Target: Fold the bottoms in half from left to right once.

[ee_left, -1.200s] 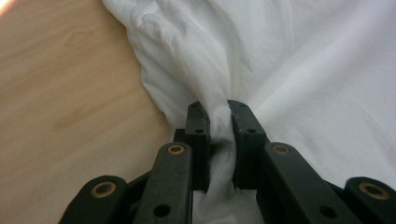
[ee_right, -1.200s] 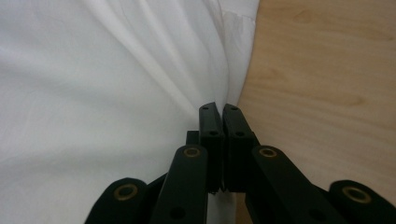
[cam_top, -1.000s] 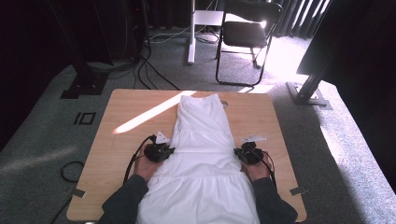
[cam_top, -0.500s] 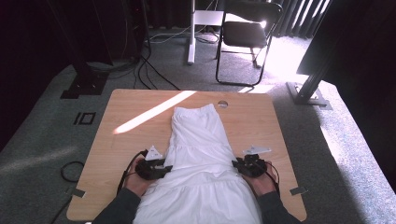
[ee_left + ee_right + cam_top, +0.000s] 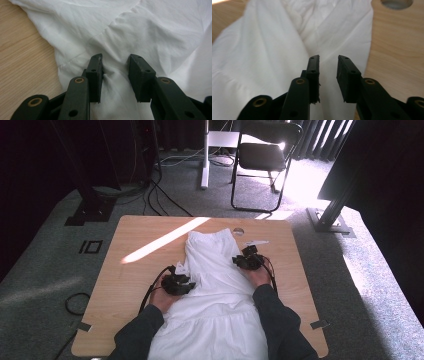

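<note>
A white garment point(image 5: 215, 270) lies lengthwise on the wooden table point(image 5: 150, 230), its hem toward the person. My left gripper point(image 5: 184, 280) rests on the garment's left edge; in the left gripper view the garment point(image 5: 150, 30) has a small pucker between the jaws of that gripper point(image 5: 115, 58). Those jaws have just been closing a little and still stand apart, open. My right gripper point(image 5: 246, 257) sits farther up at the right edge. In the right gripper view this gripper point(image 5: 328, 58) hovers over the garment point(image 5: 262, 50); its jaws have just been opening and nothing is pinched.
A round hole point(image 5: 238, 231) is set in the table near the garment's top, also seen as the hole point(image 5: 396, 3). A white strip point(image 5: 255, 242) lies beside the right gripper. A folding chair point(image 5: 267, 160) and cables stand on the floor beyond the table.
Both hands have slid up the garment's edges, away from the person, the right one farther. The garment's top sits slightly nearer the person and looks narrower than a second ago.
</note>
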Action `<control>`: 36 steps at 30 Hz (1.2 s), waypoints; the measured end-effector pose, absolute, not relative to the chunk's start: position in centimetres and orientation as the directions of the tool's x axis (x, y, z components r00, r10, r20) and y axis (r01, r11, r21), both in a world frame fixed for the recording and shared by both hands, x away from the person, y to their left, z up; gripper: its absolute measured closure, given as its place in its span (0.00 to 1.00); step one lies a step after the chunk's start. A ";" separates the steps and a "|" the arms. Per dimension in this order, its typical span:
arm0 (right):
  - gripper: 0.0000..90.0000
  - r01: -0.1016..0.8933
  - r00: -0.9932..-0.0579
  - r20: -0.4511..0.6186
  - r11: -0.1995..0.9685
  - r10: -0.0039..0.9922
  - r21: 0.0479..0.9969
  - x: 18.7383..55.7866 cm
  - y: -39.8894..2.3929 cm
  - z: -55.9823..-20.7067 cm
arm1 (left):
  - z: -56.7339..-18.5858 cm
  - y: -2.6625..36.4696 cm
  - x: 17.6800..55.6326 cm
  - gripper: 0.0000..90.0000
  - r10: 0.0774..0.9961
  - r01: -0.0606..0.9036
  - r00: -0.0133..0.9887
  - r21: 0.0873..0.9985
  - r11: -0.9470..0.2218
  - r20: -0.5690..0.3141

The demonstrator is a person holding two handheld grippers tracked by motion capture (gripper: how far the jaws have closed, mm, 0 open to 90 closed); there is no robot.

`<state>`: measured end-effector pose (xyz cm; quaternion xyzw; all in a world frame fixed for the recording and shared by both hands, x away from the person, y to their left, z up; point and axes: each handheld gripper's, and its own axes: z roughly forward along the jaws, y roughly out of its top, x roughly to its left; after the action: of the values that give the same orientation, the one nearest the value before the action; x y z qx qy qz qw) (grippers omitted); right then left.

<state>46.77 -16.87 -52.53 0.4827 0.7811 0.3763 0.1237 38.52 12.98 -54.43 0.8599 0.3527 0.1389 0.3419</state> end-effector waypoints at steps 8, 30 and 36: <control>0.60 0.651 -0.591 0.196 0.319 0.782 0.688 46.5 -14.7 -53.6 | -54.6 13.1 38.3 0.72 0.702 0.501 0.712 0.700 -0.509 0.001; 0.76 0.620 -0.530 0.111 0.294 0.841 0.727 45.6 -17.5 -53.0 | -54.8 13.0 38.1 0.72 0.707 0.490 0.707 0.706 -0.511 0.020; 0.75 0.648 -0.515 0.104 0.307 0.851 0.697 44.3 -16.4 -54.9 | -54.7 13.3 37.3 0.74 0.682 0.487 0.731 0.695 -0.529 0.008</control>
<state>44.25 -16.39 -54.87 0.4710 0.7954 0.3531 0.1438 37.29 13.33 -54.67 0.8630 0.3386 0.1409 0.3475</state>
